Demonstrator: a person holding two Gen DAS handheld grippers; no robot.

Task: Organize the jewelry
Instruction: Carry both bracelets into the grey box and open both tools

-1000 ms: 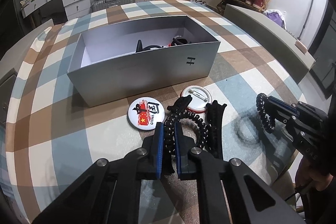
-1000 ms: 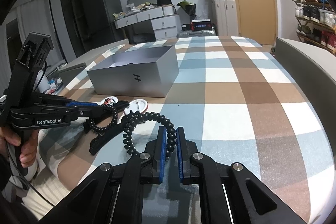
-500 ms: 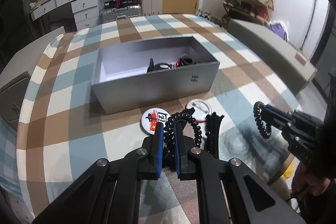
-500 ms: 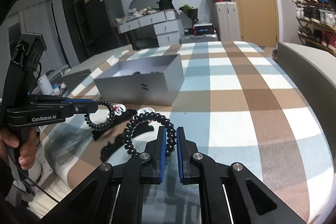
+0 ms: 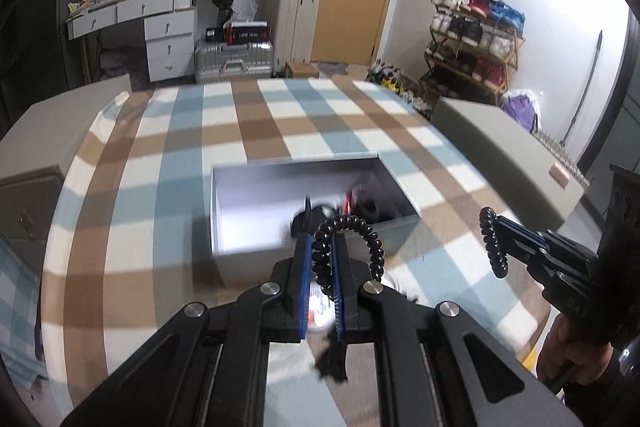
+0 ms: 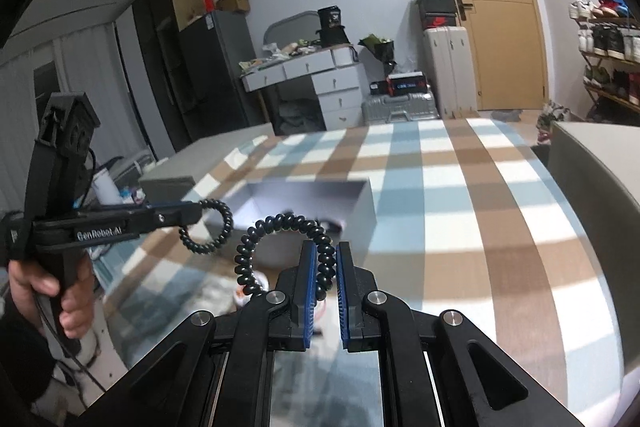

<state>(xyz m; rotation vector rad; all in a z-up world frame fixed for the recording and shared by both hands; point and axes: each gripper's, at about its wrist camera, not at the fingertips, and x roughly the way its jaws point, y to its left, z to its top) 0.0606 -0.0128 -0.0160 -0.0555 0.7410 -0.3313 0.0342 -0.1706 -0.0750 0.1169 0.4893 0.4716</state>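
A bed with a checked cover (image 5: 280,131) fills the middle of both views, and an open grey box (image 5: 280,195) sits on it in the centre of the left wrist frame, already holding some dark items that are too blurred to name. The left gripper (image 5: 320,263) is pinching 1 black spiral hair tie (image 5: 360,231) at the lower centre, just in front of the box's near wall, and the right gripper (image 6: 323,267) is pinching a 2nd spiral tie (image 6: 280,227) in the same way at the lower centre of its own frame. I judge the step to be the carrying of both ties to the box, so the next move calls for bringing each gripper over the open top and only then spreading its jaws.
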